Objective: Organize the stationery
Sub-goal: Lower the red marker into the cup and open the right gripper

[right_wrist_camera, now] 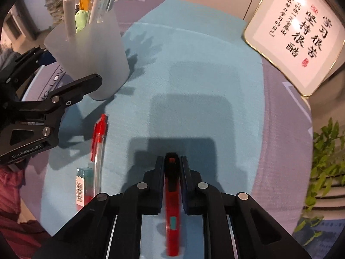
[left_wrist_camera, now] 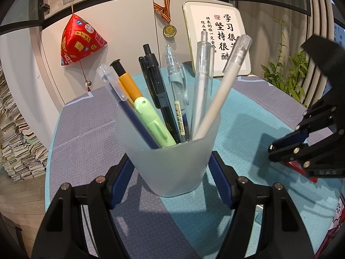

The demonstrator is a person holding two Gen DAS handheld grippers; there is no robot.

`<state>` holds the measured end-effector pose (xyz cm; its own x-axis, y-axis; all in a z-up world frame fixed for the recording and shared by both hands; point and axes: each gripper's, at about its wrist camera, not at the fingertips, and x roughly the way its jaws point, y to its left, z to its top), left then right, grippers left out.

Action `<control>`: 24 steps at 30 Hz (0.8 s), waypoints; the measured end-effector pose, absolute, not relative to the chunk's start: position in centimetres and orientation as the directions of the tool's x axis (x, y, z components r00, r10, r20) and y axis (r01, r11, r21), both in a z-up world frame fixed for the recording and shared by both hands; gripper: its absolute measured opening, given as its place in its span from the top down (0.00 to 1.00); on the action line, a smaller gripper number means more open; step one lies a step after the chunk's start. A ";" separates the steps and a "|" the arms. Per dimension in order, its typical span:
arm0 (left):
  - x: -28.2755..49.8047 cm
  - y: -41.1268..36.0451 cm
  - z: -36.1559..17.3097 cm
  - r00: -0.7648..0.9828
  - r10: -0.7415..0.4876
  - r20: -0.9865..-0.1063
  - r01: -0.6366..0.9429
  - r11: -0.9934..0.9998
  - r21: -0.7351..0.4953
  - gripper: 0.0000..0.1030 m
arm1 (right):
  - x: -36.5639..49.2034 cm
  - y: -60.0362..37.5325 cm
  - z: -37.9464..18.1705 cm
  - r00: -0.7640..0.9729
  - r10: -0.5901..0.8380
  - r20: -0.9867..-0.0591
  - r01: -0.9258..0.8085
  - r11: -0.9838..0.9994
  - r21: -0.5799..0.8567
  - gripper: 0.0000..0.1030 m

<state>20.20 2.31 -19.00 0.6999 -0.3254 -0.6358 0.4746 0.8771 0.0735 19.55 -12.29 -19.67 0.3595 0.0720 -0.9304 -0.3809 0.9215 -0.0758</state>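
round table (right_wrist_camera: pixel 280 129) under blue mat (right_wrist_camera: pixel 194 54): frosted cup (right_wrist_camera: pixel 92 51), red pen (right_wrist_camera: pixel 98 138), eraser (right_wrist_camera: pixel 83 185)

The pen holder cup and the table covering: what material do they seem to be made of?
The pen holder cup looks like frosted, translucent plastic: the pens inside show through as blurred shapes, and its surface is matte. The table covering looks like soft fabric, in blue and grey-purple areas; a fine woven or embossed texture shows, but the exact fibre cannot be told.

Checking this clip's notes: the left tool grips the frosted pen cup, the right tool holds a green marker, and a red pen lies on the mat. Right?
One detail is wrong. The right tool holds a red marker, not a green one, as the right wrist view shows. The left tool does grip the frosted pen cup, and a red pen lies on the mat.
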 end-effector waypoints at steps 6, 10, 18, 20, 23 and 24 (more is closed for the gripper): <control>20.2 2.3 -19.0 0.700 -0.325 -0.636 0.474 0.877 0.074 0.33 | 17.3 -13.0 -15.1 0.443 0.142 -0.885 -0.347 0.937 -0.023 0.86; 20.2 2.3 -19.0 0.700 -0.325 -0.636 0.474 0.877 0.075 0.33 | 16.3 -13.5 -11.6 0.519 0.190 -0.833 -0.317 0.948 0.018 0.86; 20.2 2.3 -19.0 0.700 -0.324 -0.636 0.474 0.877 0.075 0.33 | 15.2 -12.8 -5.4 0.648 0.233 -0.725 -0.327 0.945 0.011 0.86; 20.2 2.3 -19.0 0.701 -0.324 -0.636 0.474 0.877 0.076 0.33 | 15.2 -12.7 -3.4 0.667 0.264 -0.697 -0.342 0.939 0.028 0.86; 20.2 2.3 -19.0 0.701 -0.324 -0.636 0.474 0.877 0.076 0.33 | 15.5 -12.1 -1.0 0.678 0.320 -0.662 -0.380 0.923 0.056 0.86; 20.2 2.3 -19.0 0.701 -0.324 -0.636 0.474 0.877 0.076 0.33 | 15.5 -11.7 -0.2 0.683 0.331 -0.651 -0.392 0.918 0.055 0.86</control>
<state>20.17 2.33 -18.98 0.7005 -0.3237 -0.6360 0.4743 0.8771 0.0759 15.47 -11.66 -0.24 0.6827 0.3308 -0.6515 -0.3925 0.9181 0.0549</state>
